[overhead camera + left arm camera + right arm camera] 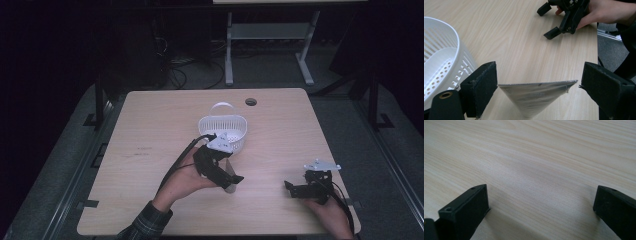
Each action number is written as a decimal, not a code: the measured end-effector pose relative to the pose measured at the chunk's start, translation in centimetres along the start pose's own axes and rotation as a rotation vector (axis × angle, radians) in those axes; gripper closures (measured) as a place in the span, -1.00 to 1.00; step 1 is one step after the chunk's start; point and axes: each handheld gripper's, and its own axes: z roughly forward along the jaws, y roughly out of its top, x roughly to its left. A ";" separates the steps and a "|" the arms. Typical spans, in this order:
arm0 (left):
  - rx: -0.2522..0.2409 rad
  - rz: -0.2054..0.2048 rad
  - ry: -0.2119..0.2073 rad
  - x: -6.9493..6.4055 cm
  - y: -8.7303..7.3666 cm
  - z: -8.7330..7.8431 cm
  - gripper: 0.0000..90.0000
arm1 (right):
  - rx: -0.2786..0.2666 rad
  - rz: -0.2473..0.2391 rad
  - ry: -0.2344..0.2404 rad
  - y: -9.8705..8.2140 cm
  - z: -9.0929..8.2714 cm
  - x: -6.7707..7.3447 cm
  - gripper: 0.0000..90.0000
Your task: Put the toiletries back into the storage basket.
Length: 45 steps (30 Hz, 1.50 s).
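My left gripper (pixel 540 83) holds a silver foil packet (pixel 534 96) across its width. One end of the packet presses against one pad and the other end reaches the opposite pad. In the high view the left gripper (pixel 229 181) and the foil packet (pixel 228 172) are just in front of a white slotted basket (pixel 223 131) with a handle. The basket's wall (pixel 441 65) stands close on the left of the left gripper view. My right gripper (pixel 291 189) rests low at the table's front right, open with nothing between its pads (pixel 467 205).
The light wooden table (pixel 150 150) has a round cable hole (pixel 251 102) near its far edge. Beyond the table stand a white desk frame (pixel 270 35) and cables on the dark floor. The right gripper (pixel 550 21) lies ahead in the left gripper view.
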 end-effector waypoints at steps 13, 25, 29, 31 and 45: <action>0.041 0.000 0.005 0.0 -0.3 0.8 -0.69 | 0.000 0.000 0.000 0.0 0.0 0.0 -1.00; 0.035 0.002 0.016 0.0 -0.3 0.6 -0.36 | 0.000 0.000 0.000 0.0 0.0 0.0 -1.00; 0.036 0.005 0.019 0.0 -0.2 0.5 -0.35 | 0.000 0.001 0.000 0.0 0.0 0.0 -1.00; 0.037 0.006 0.019 0.0 -0.2 0.5 -0.35 | -0.001 0.000 0.000 0.0 0.0 0.0 -1.00; 0.050 0.011 0.043 0.5 -0.1 -0.4 -0.35 | 0.000 0.000 0.000 0.0 0.0 0.0 -1.00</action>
